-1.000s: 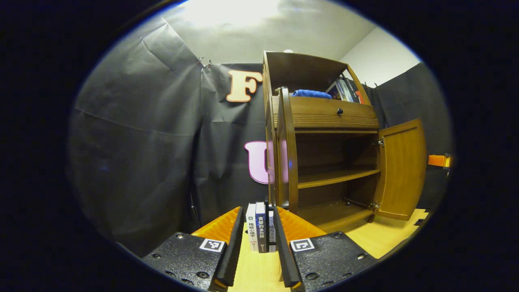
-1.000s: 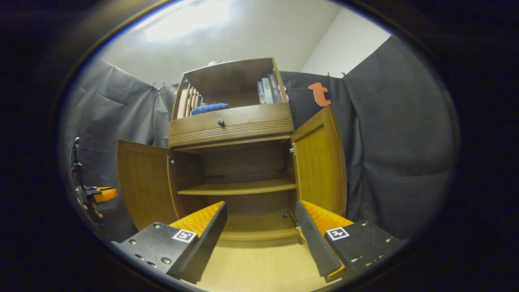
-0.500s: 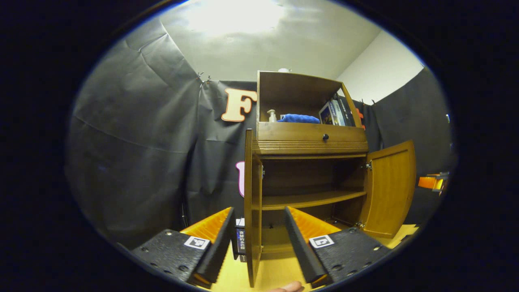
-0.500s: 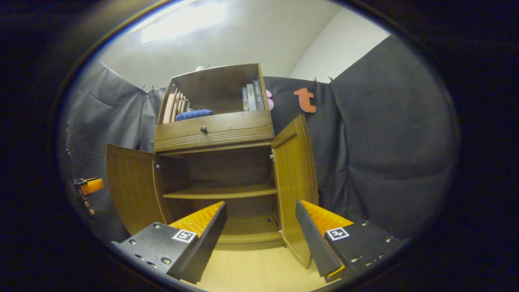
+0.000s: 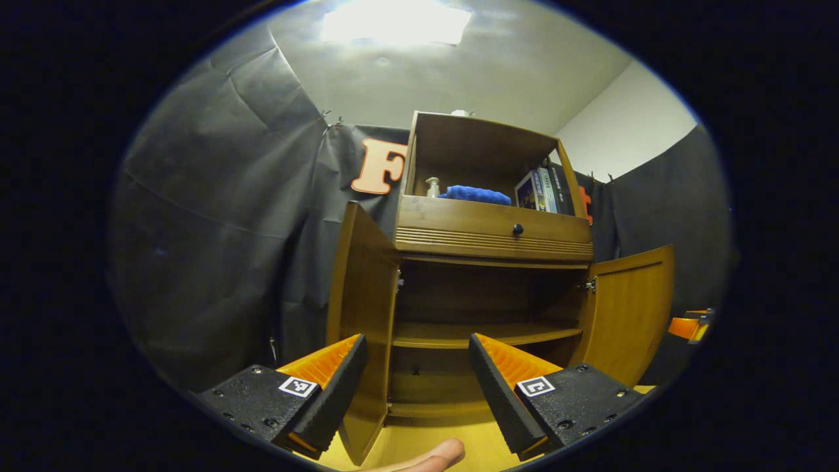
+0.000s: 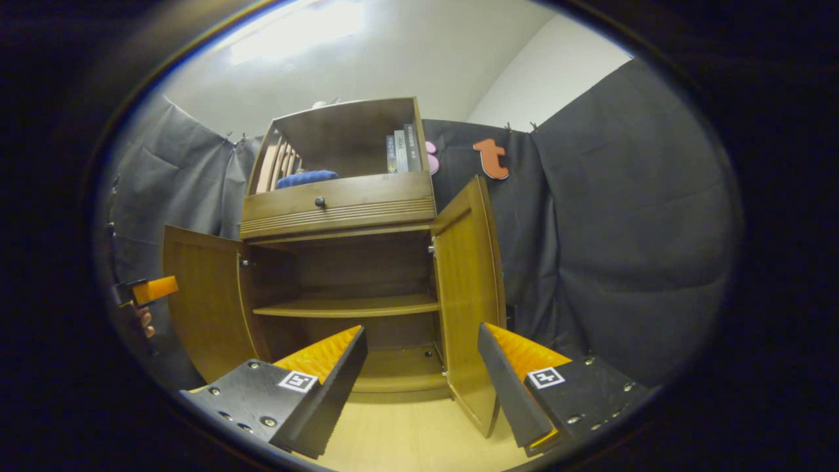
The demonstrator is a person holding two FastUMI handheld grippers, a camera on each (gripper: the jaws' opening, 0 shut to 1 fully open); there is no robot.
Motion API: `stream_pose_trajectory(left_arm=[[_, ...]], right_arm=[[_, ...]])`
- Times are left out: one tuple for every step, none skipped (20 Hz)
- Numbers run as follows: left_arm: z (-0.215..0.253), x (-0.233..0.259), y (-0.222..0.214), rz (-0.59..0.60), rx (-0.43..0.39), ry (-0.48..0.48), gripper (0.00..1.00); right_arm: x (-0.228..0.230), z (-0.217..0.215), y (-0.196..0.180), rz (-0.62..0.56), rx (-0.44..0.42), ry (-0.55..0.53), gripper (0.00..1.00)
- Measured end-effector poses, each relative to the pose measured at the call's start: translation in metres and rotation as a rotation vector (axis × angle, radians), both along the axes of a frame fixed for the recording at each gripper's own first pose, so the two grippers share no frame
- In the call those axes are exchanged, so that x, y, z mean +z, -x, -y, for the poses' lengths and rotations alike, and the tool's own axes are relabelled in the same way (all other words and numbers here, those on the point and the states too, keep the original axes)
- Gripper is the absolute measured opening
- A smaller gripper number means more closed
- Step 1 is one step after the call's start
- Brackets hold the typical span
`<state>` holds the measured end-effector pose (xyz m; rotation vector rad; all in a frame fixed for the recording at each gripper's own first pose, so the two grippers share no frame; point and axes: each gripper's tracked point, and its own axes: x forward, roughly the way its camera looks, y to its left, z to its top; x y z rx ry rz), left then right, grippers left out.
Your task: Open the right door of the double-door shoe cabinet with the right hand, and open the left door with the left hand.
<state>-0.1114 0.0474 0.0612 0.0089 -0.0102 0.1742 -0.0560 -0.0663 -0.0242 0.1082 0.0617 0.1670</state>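
The wooden shoe cabinet stands with both doors swung out. In the left gripper view its left door hangs just beyond my left gripper, which is open and holds nothing; the right door is farther right. In the right gripper view the right door stands edge-on just beyond my right gripper, open and empty, and the left door is spread wide. Inside, the middle shelf is bare. Each gripper shows at the rim of the other's view: the left gripper, the right gripper.
Above the doors sits a drawer with a dark knob. The open top compartment holds a blue cloth, a small bottle and upright books. A fingertip shows at the bottom edge. Light wooden floor lies in front.
My left gripper has opened wider and backed off from the left door's edge, turning toward the cabinet's inside. The left door has swung farther out. The right gripper view barely shifted.
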Motion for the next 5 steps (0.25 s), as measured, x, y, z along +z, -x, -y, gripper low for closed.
stream_pose_trajectory(left_arm=[[0.011,-0.005,-0.005,-0.008,-0.019,0.000,0.92],[0.021,-0.009,-0.011,-0.017,-0.040,0.000,0.94],[0.030,-0.015,-0.017,-0.026,-0.053,-0.004,0.95],[0.037,-0.020,-0.024,-0.033,-0.063,-0.008,0.92],[0.045,-0.025,-0.029,-0.043,-0.071,-0.011,0.92]], right_arm=[[-0.002,-0.001,-0.004,-0.001,0.000,-0.003,1.00],[-0.004,-0.002,-0.009,-0.001,0.001,-0.008,1.00],[-0.006,-0.004,-0.013,-0.001,0.003,-0.013,1.00],[-0.008,-0.005,-0.018,-0.002,0.005,-0.017,1.00],[-0.010,-0.007,-0.023,-0.004,0.006,-0.021,1.00]])
